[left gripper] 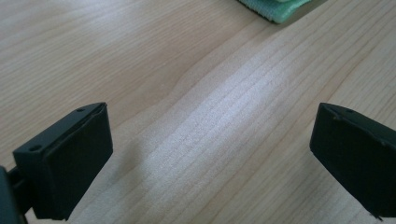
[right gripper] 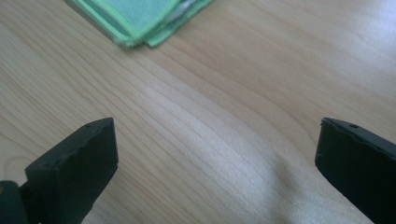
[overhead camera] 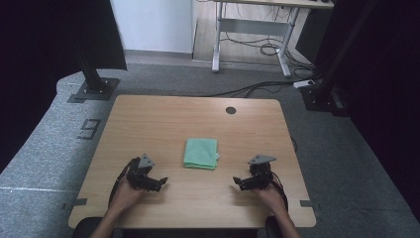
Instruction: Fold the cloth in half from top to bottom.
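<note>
Wood-grain laminate covers the table [overhead camera: 148, 114], and a folded green cloth [overhead camera: 200, 153] lies flat on it, roughly midway between the left and right edges and somewhat closer to the near edge than to the far one. A small dark round grommet [overhead camera: 231, 110] sits in the tabletop near the far edge, well apart from the cloth.

Near the front edge, the left gripper [overhead camera: 159, 183] is held low over the bare wood toward the near-left corner, its tips turned inward toward the middle. The right gripper [overhead camera: 237, 183] mirrors it toward the near-right corner, also pointing inward. Each is in a hand that comes in from the bottom of the high view, and the cloth lies between the two and a little farther from the front edge, touched by neither.

In the left gripper view the two black jaws stand wide apart with nothing between them but tabletop (a corner of the cloth [left gripper: 275, 9] peeks in at the top). The right gripper view shows the same: jaws spread wide over bare wood, the layered edge of the cloth [right gripper: 135, 18] at the upper left.
</note>
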A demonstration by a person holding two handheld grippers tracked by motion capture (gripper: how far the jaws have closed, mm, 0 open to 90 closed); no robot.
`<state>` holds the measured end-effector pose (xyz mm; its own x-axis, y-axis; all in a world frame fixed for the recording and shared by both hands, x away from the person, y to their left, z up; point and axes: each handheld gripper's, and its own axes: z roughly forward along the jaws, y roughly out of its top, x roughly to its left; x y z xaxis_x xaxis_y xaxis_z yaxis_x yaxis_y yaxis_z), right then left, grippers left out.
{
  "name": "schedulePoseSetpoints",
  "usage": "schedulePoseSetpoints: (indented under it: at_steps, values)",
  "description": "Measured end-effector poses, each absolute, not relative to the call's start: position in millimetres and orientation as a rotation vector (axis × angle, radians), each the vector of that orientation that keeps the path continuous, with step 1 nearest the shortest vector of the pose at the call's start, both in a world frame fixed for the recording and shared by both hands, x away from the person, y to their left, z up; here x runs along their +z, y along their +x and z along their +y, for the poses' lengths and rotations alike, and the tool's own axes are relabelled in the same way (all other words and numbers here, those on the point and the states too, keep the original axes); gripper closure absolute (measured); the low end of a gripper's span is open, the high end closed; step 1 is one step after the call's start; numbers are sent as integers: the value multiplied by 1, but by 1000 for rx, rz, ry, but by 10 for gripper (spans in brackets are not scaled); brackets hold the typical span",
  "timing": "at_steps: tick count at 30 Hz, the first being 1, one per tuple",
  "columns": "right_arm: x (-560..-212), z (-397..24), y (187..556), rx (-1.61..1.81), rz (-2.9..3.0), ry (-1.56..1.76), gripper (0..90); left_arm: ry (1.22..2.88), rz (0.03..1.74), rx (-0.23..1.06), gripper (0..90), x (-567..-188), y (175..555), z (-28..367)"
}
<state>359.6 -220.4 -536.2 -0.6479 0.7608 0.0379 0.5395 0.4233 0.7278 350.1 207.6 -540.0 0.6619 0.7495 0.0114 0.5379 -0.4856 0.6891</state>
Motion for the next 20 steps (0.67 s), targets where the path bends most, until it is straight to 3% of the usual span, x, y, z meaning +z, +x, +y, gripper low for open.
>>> schedulePoseSetpoints:
  at_steps: [20]
  values:
    - [-557, -221, 361, 991, 2346, 1169, 0, 2238, 1015, 374, 0, -549, 354, 207]
